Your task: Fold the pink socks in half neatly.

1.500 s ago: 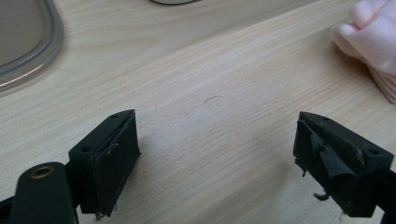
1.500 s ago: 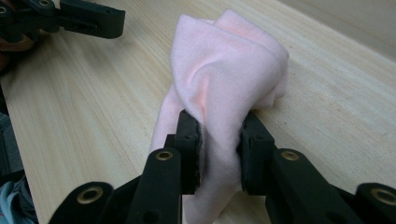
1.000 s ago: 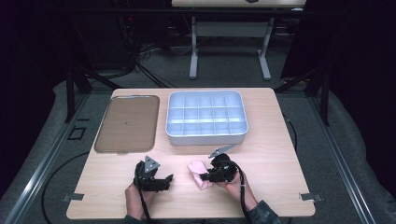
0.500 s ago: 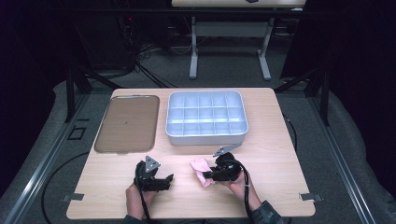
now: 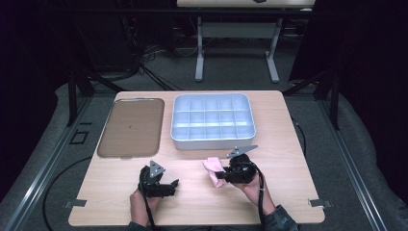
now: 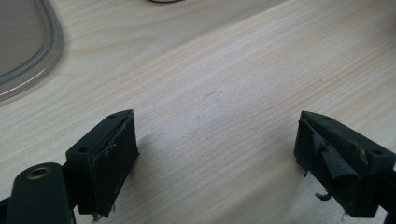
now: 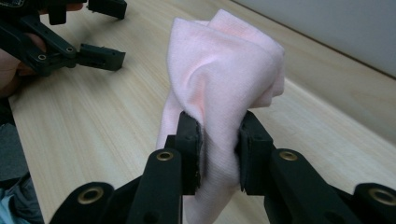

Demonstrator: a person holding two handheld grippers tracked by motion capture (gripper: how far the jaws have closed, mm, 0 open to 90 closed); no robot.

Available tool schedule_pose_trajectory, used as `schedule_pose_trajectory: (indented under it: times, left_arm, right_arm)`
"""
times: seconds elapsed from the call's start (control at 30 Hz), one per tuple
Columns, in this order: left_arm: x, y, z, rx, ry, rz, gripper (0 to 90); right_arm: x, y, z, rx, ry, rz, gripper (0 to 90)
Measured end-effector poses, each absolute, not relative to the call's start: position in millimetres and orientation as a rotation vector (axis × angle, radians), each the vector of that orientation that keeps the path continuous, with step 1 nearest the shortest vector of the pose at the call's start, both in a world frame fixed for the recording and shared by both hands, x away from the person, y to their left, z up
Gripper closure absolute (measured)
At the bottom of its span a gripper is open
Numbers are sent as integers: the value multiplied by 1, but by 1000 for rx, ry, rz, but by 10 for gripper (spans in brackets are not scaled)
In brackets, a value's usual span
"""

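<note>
Raised pink cloth (image 7: 224, 88) in clamped right fingers (image 7: 218, 154); left fingers (image 6: 212, 163) apart, compartment tray (image 5: 212, 120) empty.

One pink cloth (image 5: 212, 167), one compartment tray (image 5: 212, 120), one lid (image 5: 131, 127).

Lab: dark-curtained test table (image 5: 284, 125), floor rails (image 5: 43, 163)
</note>
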State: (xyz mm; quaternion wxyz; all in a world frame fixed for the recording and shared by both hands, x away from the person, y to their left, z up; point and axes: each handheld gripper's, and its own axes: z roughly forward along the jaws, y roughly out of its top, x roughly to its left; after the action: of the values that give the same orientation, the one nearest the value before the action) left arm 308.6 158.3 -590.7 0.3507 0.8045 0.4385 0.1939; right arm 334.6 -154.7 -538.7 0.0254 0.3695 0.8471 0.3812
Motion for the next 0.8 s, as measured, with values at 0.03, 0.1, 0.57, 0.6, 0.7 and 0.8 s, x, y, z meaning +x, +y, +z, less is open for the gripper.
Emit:
schedule_pose_trajectory:
  times: [0.03,0.1,0.57,0.6,0.7,0.8]
  left_arm:
    - [309,158,-591,2079,1137,502,131]
    - [309,158,-591,2079,1138,502,131]
    - [309,158,-591,2077,1141,504,131]
    - [309,158,-591,2077,1141,504,131]
    - [309,158,-591,2076,1143,504,131]
    - [309,158,-591,2076,1143,504,131]
  right_arm:
    - [334,-156,-537,1147,2611,1182,733]
    - [334,-162,-533,1148,2590,1162,733]
    - [336,-184,-517,1167,2491,1159,733]
    - [336,-184,-517,1167,2491,1159,733]
    - [337,-189,-514,1172,2479,1152,733]
    - [337,-192,-512,1175,2462,1162,733]
